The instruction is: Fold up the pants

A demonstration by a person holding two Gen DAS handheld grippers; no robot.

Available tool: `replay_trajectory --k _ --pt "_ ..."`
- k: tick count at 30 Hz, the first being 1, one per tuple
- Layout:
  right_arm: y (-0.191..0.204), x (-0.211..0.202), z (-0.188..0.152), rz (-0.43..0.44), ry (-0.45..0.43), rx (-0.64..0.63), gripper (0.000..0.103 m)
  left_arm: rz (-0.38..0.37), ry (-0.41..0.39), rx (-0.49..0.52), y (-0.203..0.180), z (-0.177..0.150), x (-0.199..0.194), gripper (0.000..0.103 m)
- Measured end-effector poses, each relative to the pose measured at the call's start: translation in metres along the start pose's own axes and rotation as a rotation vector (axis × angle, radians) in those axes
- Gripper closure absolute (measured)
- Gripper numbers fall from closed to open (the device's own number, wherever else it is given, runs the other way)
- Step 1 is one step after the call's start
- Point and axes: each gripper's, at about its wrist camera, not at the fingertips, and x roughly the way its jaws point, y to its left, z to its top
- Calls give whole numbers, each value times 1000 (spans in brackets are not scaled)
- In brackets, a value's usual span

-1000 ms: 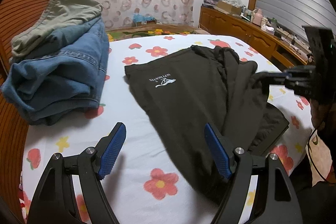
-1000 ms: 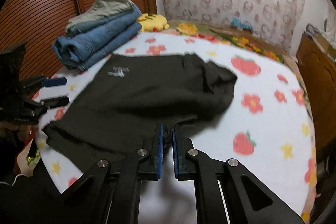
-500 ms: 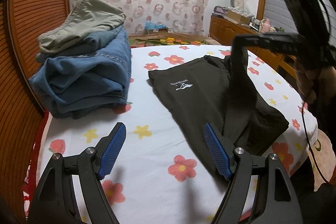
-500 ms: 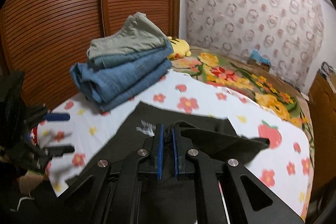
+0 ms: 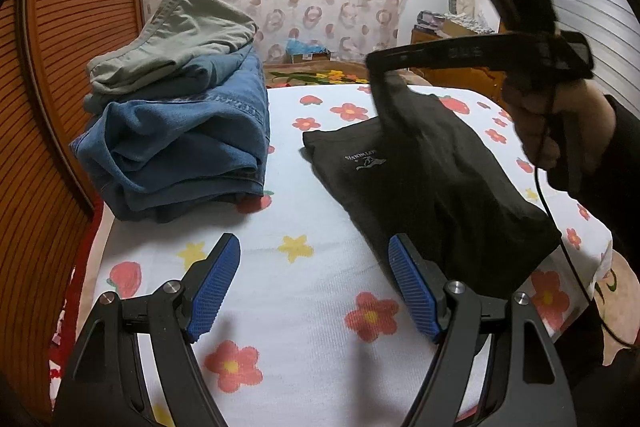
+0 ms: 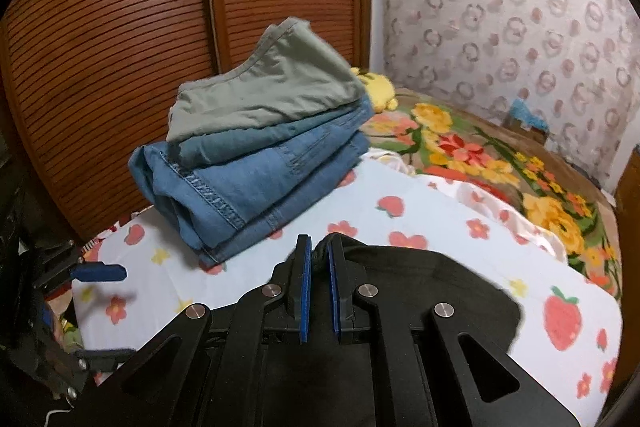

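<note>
Right gripper (image 6: 317, 259) clamped on black pants' (image 5: 432, 187) hem, centre-right of left view | left gripper (image 5: 314, 291) wide open, empty, lower frame | tip: lay hem squarely onto logo edge, then release.

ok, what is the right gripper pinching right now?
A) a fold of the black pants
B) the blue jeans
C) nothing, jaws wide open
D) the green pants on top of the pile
A: the right gripper has its blue pads closed on a bunched fold of the black pants, lifted off the bed; the folded pile sits untouched beyond it.
</note>
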Motion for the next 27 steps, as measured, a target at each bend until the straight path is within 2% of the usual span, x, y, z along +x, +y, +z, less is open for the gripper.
replay_trajectory --k 6,8,13,23,27 --pt "-4 25 3 1 34 20 93 2 9 -5 2 -2 1 25" --pt "-9 26 3 -8 36 38 80 0 11 -5 1 -2 2 25" --pt "-19 12 -1 -60 19 48 70 -13 10 -4 -2 1 6 25" --pt "-50 -34 -40 -159 16 111 69 -53 17 26 -19 24 33 25" --pt "-64 -40 -58 -188 35 148 69 -73 27 38 -26 38 51 25"
